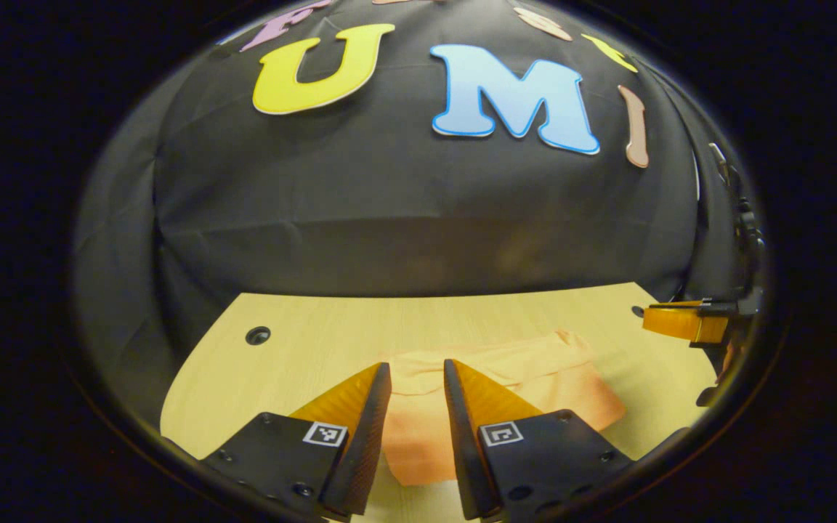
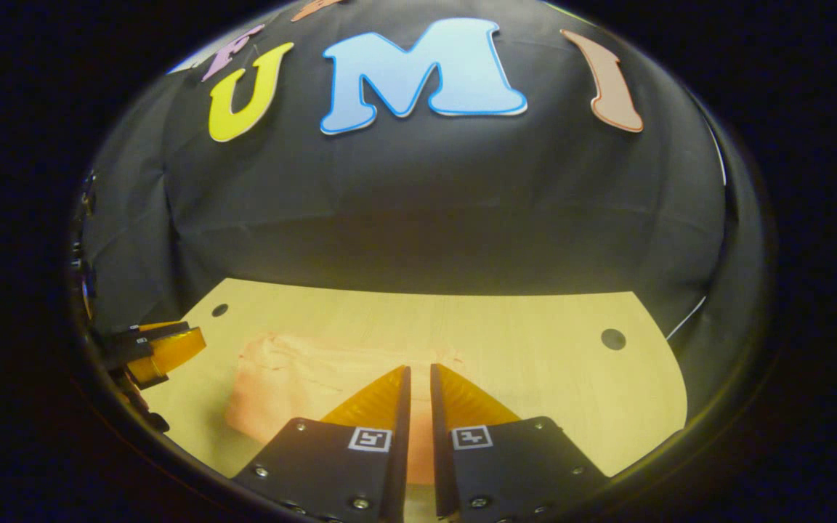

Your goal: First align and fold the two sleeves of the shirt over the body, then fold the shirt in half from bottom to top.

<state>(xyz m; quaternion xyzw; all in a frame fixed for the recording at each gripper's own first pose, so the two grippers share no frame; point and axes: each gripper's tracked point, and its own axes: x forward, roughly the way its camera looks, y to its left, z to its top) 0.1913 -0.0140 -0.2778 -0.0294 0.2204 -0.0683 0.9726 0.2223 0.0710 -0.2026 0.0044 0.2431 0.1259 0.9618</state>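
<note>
The wooden table (image 1: 302, 341) has round holes (image 1: 258, 335) and ends at the black cloth wall (image 1: 404, 211). The folded pink shirt (image 1: 520, 378) lies flat just past my left gripper (image 1: 417, 374), whose fingers stand a little apart, holding nothing. My right gripper (image 2: 417, 378) is nearly closed, empty, above the shirt's near edge. Its view shows a hole far right.
</note>
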